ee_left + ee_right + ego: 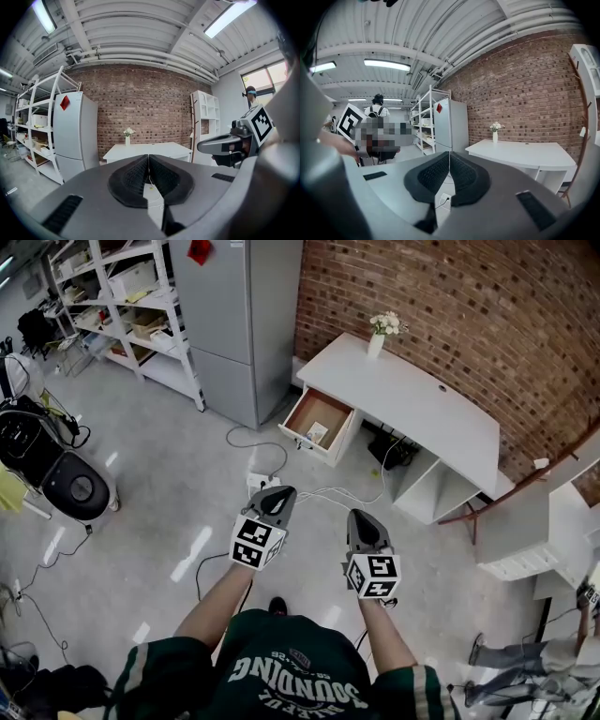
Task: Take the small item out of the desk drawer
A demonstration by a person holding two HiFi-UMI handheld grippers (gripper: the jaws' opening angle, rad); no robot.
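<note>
The person stands on the grey floor (159, 493), well apart from the white desk (422, 404) at the red brick wall (487, 306). The desk's wooden-bottomed drawer (325, 411) is pulled out, and the small white item (316, 434) lies inside it, near the front panel. Both tools are held out before the body, side by side, pointing slightly down toward the desk. The left gripper (280, 493) is clenched — its black ribbed pads (133, 176) meet along one line, with nothing between them. The right gripper (362, 517) is clenched in the same way, also empty. On the floor, between the grippers and the drawer, lies a white power strip (257, 483) with white cables (328, 493). A white vase with flowers (379, 336) stands on the far corner of the desk, and a tall grey refrigerator (248, 315) stands just beside the desk.
</note>
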